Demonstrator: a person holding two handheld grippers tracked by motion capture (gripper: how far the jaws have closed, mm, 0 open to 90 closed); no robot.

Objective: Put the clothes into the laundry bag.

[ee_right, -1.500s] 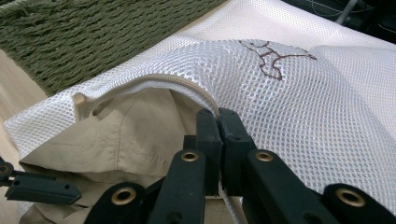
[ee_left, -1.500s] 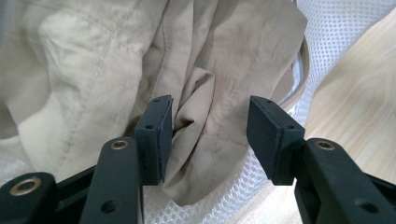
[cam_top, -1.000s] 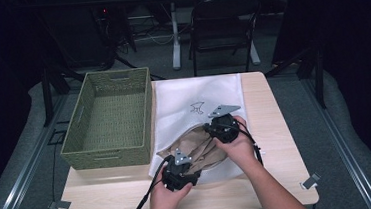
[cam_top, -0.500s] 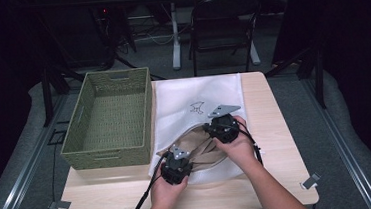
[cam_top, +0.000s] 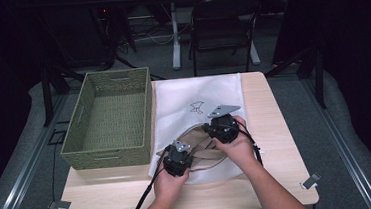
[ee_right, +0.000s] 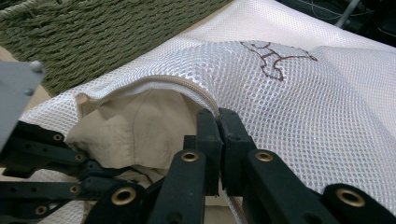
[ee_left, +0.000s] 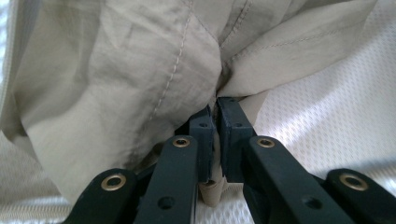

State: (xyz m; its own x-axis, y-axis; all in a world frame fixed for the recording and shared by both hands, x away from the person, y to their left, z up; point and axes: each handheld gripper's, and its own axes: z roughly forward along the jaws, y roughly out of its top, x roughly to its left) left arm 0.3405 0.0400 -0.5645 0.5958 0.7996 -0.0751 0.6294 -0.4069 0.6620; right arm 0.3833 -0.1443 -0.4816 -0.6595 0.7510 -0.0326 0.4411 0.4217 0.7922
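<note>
A white mesh laundry bag (cam_top: 197,91) with a small dark emblem lies flat on the wooden table (cam_top: 270,128). A beige garment (cam_top: 205,153) sits partly inside the bag's zippered mouth. My left gripper (cam_top: 180,152) is shut on a fold of the beige garment (ee_left: 116,70), its pads pinched together on the cloth (ee_left: 216,105) above the mesh (ee_left: 327,116). My right gripper (cam_top: 220,124) is shut on the upper zipper edge of the mesh bag (ee_right: 289,107), with its tips (ee_right: 218,116) holding that edge up over the garment (ee_right: 140,126).
A green woven basket (cam_top: 111,115) stands on the table's left half, close to the bag; its wall (ee_right: 107,32) rises just beyond the bag's mouth. A dark chair (cam_top: 224,21) stands behind the table. Bare wood runs along the near edge.
My left gripper has slid a little forward toward the bag's mouth with the beige cloth. The right gripper has stayed put on the bag's edge.
</note>
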